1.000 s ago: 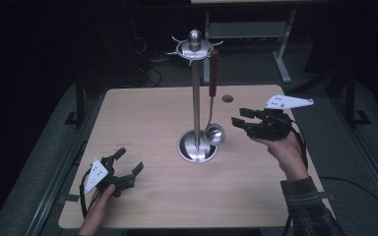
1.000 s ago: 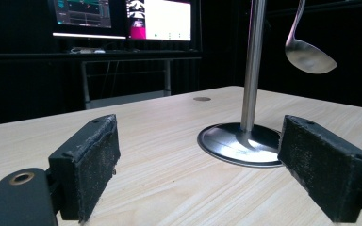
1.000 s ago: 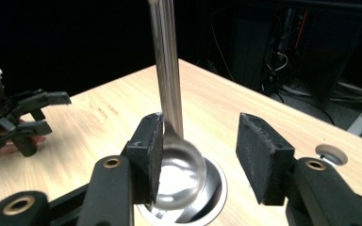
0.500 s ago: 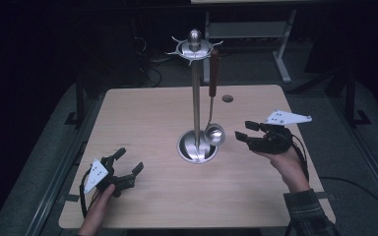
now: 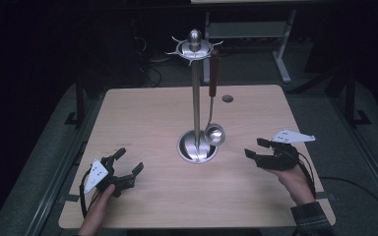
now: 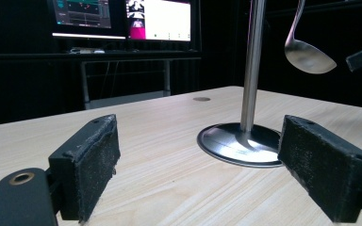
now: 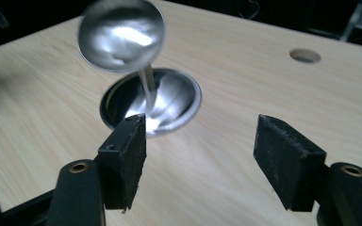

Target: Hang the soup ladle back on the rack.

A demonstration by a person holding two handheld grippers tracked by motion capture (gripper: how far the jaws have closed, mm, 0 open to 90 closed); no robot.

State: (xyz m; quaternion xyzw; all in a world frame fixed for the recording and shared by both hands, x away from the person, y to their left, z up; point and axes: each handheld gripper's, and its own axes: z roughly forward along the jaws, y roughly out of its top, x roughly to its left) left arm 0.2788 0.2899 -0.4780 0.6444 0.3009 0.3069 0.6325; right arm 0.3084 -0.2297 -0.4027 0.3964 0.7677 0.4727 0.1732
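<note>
Both grippers rest spread and empty on a pale wooden worktop, either side of a steel stand.

The left gripper and the right gripper hold nothing, jaws wide apart. Between them, just ahead of each, the polished steel stand with round base carries a hanging steel ladle with dark red handle, its bowl nearer the right gripper. Beyond the left gripper, lit monitors glow in a dark room.

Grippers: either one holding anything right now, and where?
Nothing held. Left gripper and right gripper are both open and empty; the ladle hangs on the stand, untouched.
</note>
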